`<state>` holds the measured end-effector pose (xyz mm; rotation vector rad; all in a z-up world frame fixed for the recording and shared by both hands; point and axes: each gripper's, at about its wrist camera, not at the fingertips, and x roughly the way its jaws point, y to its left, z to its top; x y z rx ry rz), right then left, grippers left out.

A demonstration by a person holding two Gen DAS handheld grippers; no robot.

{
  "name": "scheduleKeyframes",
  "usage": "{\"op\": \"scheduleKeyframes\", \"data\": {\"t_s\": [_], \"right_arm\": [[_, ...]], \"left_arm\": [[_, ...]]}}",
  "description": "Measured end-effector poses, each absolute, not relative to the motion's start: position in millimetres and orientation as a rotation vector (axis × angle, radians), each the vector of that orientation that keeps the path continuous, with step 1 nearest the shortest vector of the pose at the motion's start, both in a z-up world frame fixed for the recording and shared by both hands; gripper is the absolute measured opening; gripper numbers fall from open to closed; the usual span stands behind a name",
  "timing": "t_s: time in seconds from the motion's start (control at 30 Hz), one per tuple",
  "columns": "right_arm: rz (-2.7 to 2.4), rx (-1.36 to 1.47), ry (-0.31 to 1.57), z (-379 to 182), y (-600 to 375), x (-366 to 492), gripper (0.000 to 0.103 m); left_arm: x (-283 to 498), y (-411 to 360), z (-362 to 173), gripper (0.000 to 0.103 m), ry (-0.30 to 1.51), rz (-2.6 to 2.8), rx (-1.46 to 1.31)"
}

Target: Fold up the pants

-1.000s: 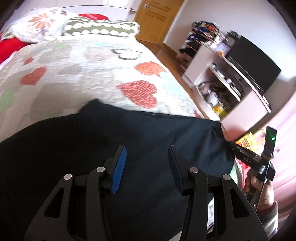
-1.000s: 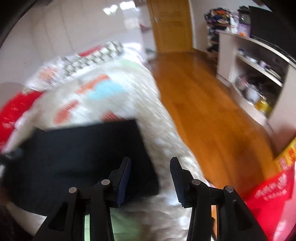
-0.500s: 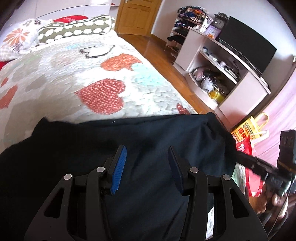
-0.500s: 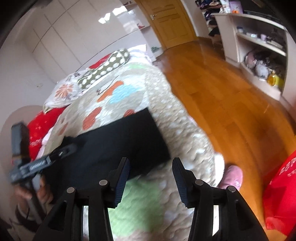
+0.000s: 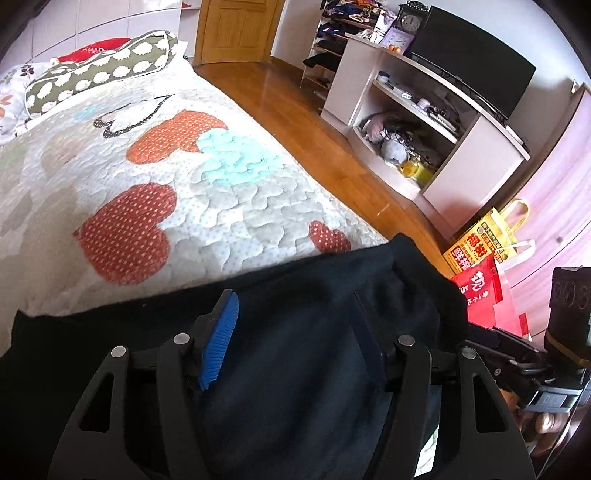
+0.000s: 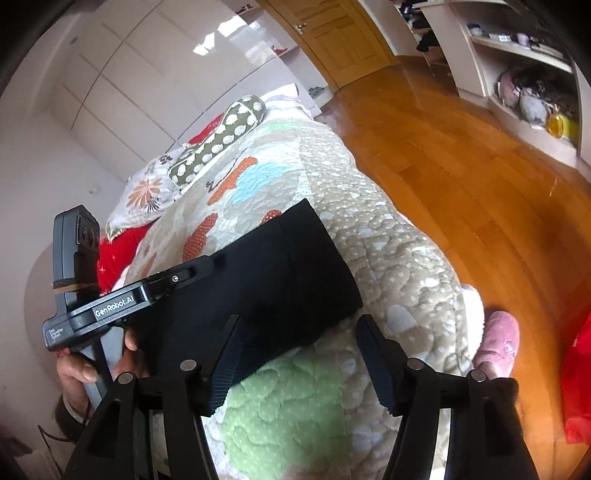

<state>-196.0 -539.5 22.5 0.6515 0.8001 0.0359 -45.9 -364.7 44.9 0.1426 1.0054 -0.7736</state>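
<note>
A: Entry. Compared with a second ago, both sets of jaws stand wider and are opening. The left gripper (image 5: 293, 336) has nothing pinched; its blue pad (image 5: 218, 341) hangs just above the cloth, not pressing. The right gripper (image 6: 299, 363) is likewise spread, with only quilt and the near edge of the cloth showing between its fingers.

B: And the pants?

A: The pants (image 6: 273, 266) lie as a dark, flat, roughly rectangular bundle on the bed (image 5: 229, 206), close to its foot-end corner, edges fairly square. The left wrist view has also swung toward the floor side: more of the shelf unit (image 5: 424, 122) and the bags (image 5: 480, 266) show now than before.

B: Reading for the task?

A: Judgement only: both grippers let go, so a fold looks just laid down. Whether another fold is needed I cannot tell; the bundle already looks compact.

B: Surface and room?

A: Quilted bedspread with red, orange and pale blue hearts, soft and lumpy, so cloth should stay where dropped. Spotted bolster (image 5: 99, 74) at the head. Wooden floor (image 6: 461, 166), wooden door (image 5: 236, 29), dark television (image 5: 476, 55) on the shelf unit, a pink slipper (image 6: 498, 343) by the bed. A person's hand (image 6: 79, 373) grips the left handle.
</note>
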Motion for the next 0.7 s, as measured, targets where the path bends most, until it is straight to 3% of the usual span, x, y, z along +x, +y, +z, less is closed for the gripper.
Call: {"op": "scheduleKeyframes", "data": {"t_s": [0.6, 0.67, 0.7], "right_arm": [[0.067, 0.700, 0.736, 5.3, -545.3, -181.2, 0.066], [0.065, 0.696, 0.732, 4.0, -545.5, -178.6, 0.060], [0.055, 0.699, 0.730, 2.9, -546.0, -176.9, 0.049]], "left_arm": [[-31.6, -445.1, 23.2, 0.062, 0.963, -0.900, 0.429], [-35.6, -453.9, 21.1, 0.062, 0.944, -0.914, 0.479], [-36.0, -455.6, 20.1, 0.062, 0.940, -0.923, 0.490]]}}
